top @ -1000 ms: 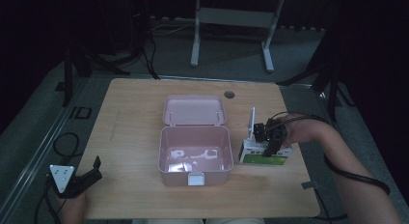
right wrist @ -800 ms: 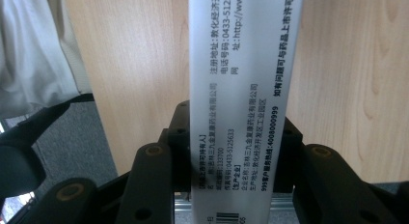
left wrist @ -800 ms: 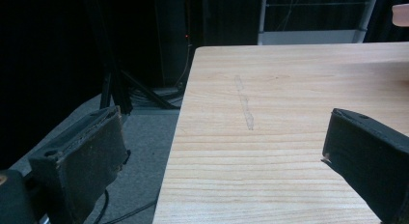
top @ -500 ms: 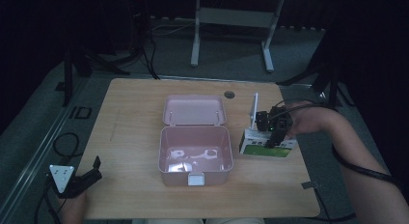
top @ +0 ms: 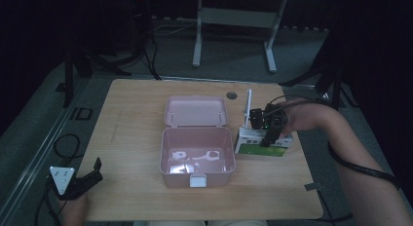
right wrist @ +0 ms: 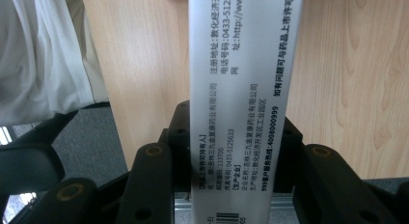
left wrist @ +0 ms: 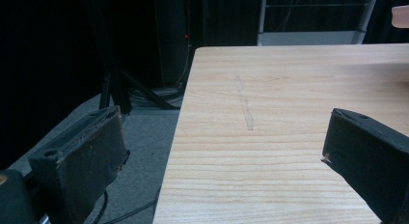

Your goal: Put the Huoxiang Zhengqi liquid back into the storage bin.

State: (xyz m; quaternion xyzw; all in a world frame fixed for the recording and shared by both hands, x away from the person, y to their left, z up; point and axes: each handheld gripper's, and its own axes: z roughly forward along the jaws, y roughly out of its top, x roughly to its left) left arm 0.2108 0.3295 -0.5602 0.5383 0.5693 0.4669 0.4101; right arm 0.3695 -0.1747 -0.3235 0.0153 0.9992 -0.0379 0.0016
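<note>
Dark room, pale wooden table [top: 136,119]: right gripper [top: 271,133] clamps a medicine box [top: 253,143], left gripper [top: 85,179] gapes wide.

Open pink box [top: 197,153] sitting mid-table, raised lid [top: 196,110] blocking path behind it. Right gripper [top: 271,133] clamping green-and-white carton [top: 263,142] just right of box wall; narrow gap between them. Left gripper [top: 86,179] resting at near left corner, jaws standing apart, bare table [top: 131,119] lying ahead of it. Wide free strip running along left side. Cable hole [top: 231,95] lying near far edge.
</note>
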